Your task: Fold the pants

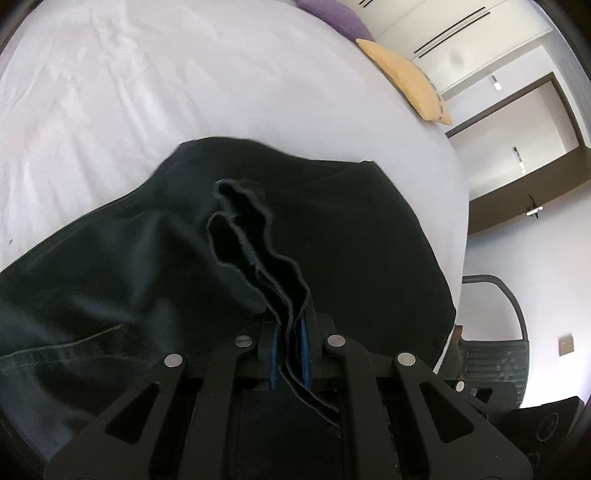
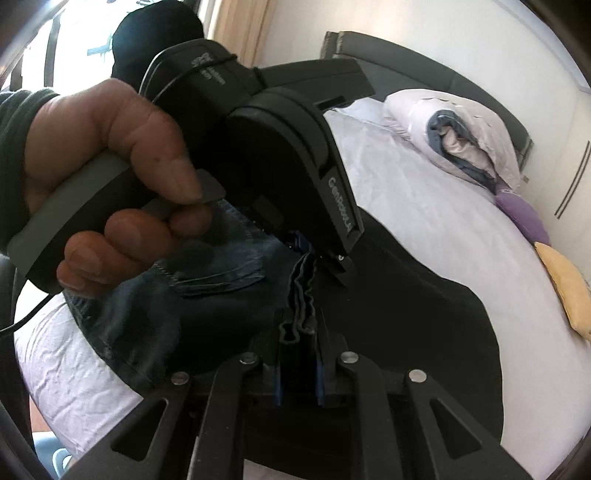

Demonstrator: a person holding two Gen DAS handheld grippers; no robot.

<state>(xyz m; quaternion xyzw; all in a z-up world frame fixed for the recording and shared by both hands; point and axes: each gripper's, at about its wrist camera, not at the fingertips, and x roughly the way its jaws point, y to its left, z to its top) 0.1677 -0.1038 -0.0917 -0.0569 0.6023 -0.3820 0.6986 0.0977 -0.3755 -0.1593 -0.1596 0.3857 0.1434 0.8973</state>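
Left wrist view is showing me the left gripper [image 1: 290, 354] pinching a wavy stack of dark hem edges between its blue pads [image 1: 274, 360], jaws pressed nearly together on the cloth. I am seeing the pants [image 1: 147, 258] spreading away from that pinch across the near part of the white bed sheet [image 1: 147, 92], with a yellow cushion [image 1: 410, 83] and a purple one [image 1: 334, 16] lying far off at the right edge of the bed.

Right wrist view is giving me the other side: the right gripper [image 2: 299, 365] is clamping the same bunched layers, and just beyond it I am looking at the left gripper [image 2: 325, 258] held in a hand [image 2: 110, 177], biting the same ridge of fabric a little farther along. The pants [image 2: 406, 332] are lying dark on the sheet [image 2: 443, 229], a stitched pocket showing on the left.

I am judging this cloth as denim-like: soft and limp, moderately heavy for a garment, not fragile, not slippery against rubbery pads. It is sagging wherever it is unsupported, so I am expecting drag and bunching when lifted. Several layers are stacking in each pinch, and the outer ones could be slipping free. Hems and seams are the firmest places to hold, and I am favouring grips set well apart along one edge so the fabric is hanging flat.
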